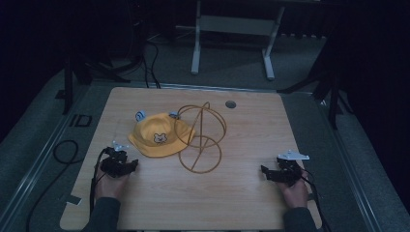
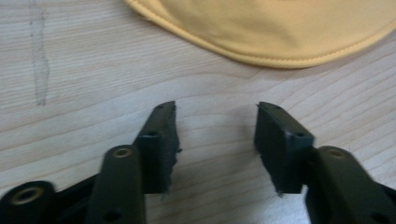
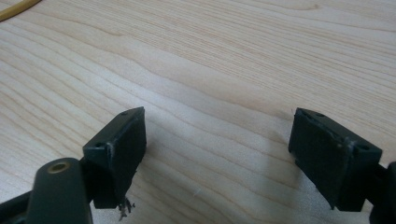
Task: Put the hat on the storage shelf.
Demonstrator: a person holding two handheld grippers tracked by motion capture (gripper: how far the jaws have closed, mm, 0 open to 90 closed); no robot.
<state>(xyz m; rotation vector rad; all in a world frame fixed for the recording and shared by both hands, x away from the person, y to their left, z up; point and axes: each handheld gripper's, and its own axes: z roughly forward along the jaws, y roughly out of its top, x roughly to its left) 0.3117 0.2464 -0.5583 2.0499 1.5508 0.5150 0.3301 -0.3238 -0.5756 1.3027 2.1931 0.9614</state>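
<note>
A yellow child's hat [image 1: 157, 135] with a bear face and small blue ears lies on the wooden table [image 1: 241, 203], left of centre. Its brim [image 2: 261, 32] fills the top of the left gripper view. Right beside the hat stands a gold wire hat stand [image 1: 202, 140] with a round base ring; a bit of that ring [image 3: 16, 8] shows at the top left of the right gripper view. My left gripper [image 1: 126, 166] rests just in front of the hat, open and empty [image 2: 217, 109]. My right gripper [image 1: 266, 172] sits at the right near the front, open over bare wood [image 3: 217, 114].
A round cable hole [image 1: 230, 104] is set in the table's back edge. Black cables [image 1: 65, 154] loop on the grey floor at the left. A white desk frame [image 1: 232, 34] stands beyond the table. A faint grey smear [image 2: 41, 70] marks the wood.
</note>
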